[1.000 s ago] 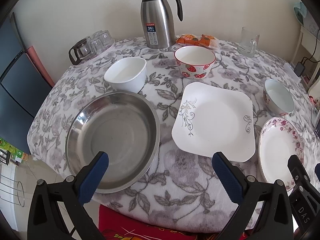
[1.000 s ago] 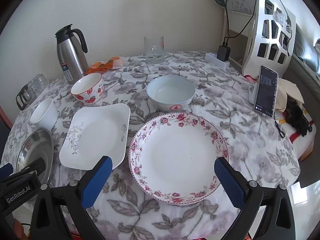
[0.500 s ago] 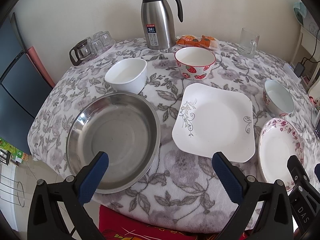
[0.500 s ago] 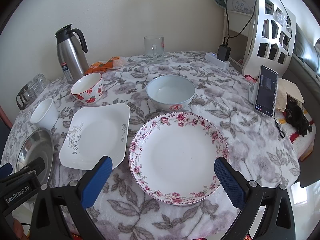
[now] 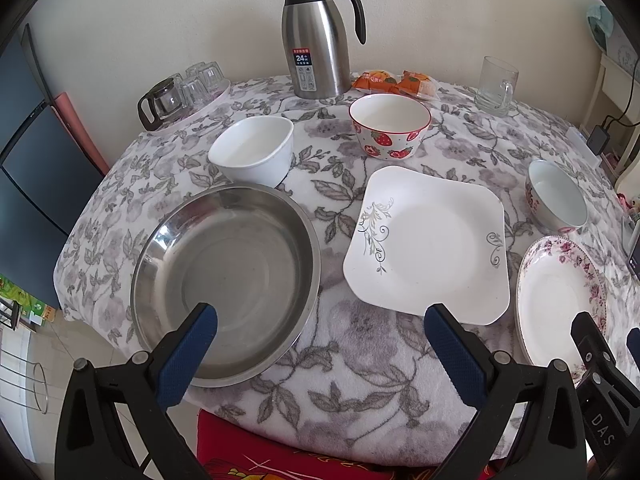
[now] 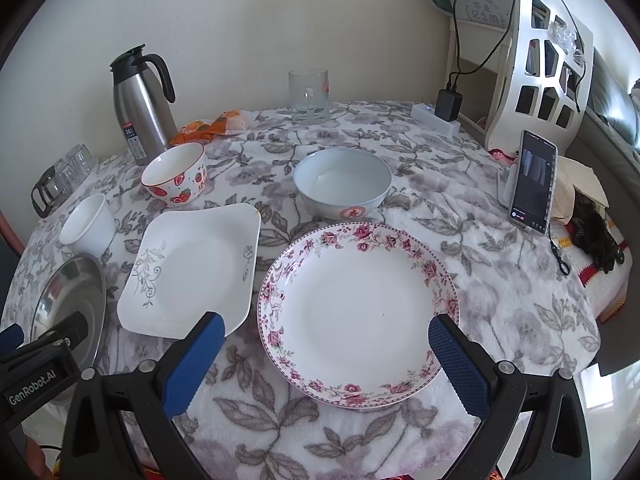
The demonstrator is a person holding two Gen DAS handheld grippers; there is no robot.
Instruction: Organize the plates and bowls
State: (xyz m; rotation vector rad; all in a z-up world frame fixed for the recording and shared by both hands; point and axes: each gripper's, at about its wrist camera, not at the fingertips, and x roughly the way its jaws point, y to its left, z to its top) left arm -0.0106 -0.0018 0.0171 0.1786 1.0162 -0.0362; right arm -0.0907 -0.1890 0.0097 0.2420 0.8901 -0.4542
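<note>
On the floral cloth lie a steel pan [image 5: 228,276], a square white plate [image 5: 430,240] and a round rose-rimmed plate [image 6: 358,312]. Behind them stand a plain white bowl [image 5: 252,150], a strawberry bowl [image 5: 390,124] and a pale bowl with a red mark [image 6: 342,182]. My left gripper [image 5: 320,344] is open above the near table edge, between the pan and the square plate. My right gripper [image 6: 328,354] hangs open over the near part of the rose plate. Neither holds anything.
A steel thermos jug [image 5: 316,36], orange snack packets [image 5: 394,82], a glass mug [image 6: 309,96] and a tray of small glasses [image 5: 182,92] line the back. A phone on a stand [image 6: 534,182], a power strip [image 6: 434,118] and a white rack [image 6: 536,52] sit at the right.
</note>
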